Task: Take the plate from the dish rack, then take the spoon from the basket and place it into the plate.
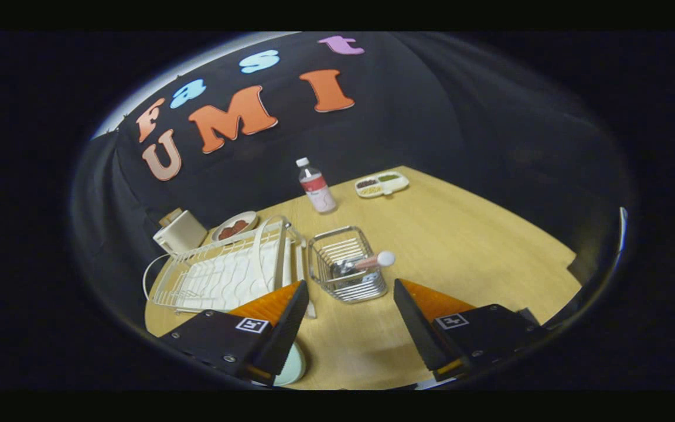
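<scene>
1. The gripper [349, 293] hovers with fingers spread wide and empty, lined up towards the wire basket [346, 264].
2. The spoon [367, 262] leans in that basket, handle outward for grasping.
3. The plate [292, 364] lies on the table [460, 246] beneath the left finger, clear of the dish rack [226, 272].

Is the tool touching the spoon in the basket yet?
Apart. In the gripper view the tool is open above the table, and the spoon lies in the basket just ahead of the fingers, with bare tabletop between.
</scene>
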